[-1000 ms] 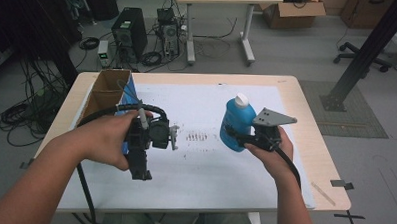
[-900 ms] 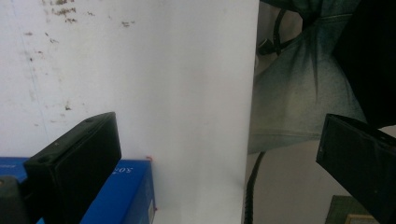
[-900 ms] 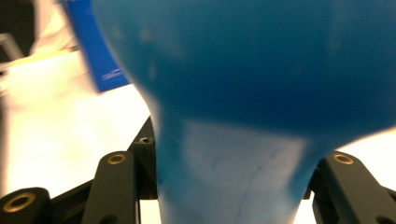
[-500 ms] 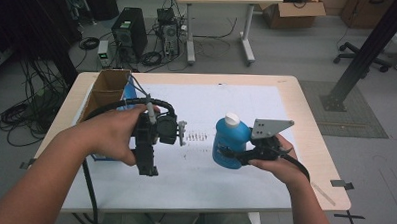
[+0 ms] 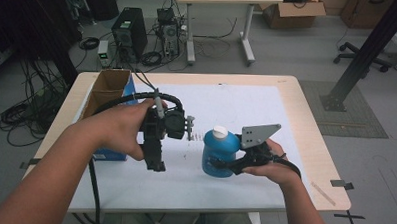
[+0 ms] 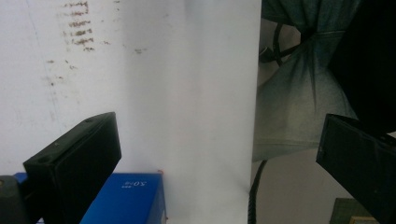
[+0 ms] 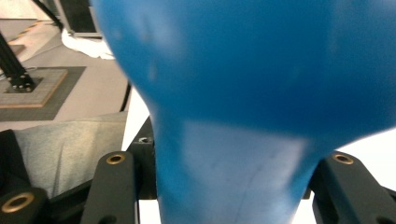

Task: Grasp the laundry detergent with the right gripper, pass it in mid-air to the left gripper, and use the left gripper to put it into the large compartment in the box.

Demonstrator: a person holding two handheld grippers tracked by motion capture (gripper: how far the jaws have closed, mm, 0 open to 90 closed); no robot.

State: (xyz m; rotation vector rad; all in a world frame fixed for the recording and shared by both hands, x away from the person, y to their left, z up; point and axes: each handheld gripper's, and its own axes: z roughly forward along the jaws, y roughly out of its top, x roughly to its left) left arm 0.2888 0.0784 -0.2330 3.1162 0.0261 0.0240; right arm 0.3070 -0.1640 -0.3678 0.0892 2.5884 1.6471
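A blue plastic bottle with a white cap stands upright near the middle of the white mat. My right gripper comes in from the right and is shut on its lower body. In the right gripper view the bottle sits pinched at its narrow waist between the two black jaws of the gripper. My left gripper hangs above the mat to the left of the bottle, pointing back toward the person. Its jaws stand wide apart with nothing between them.
An open cardboard box with a blue side stands at the table's left edge; its blue corner lies under the left jaw. Dark smudges mark the mat between the grippers. The table's front edge is close below both hands.
The right gripper has brought the bottle nearer to the person and slightly left. The left gripper has shifted right, toward the bottle.
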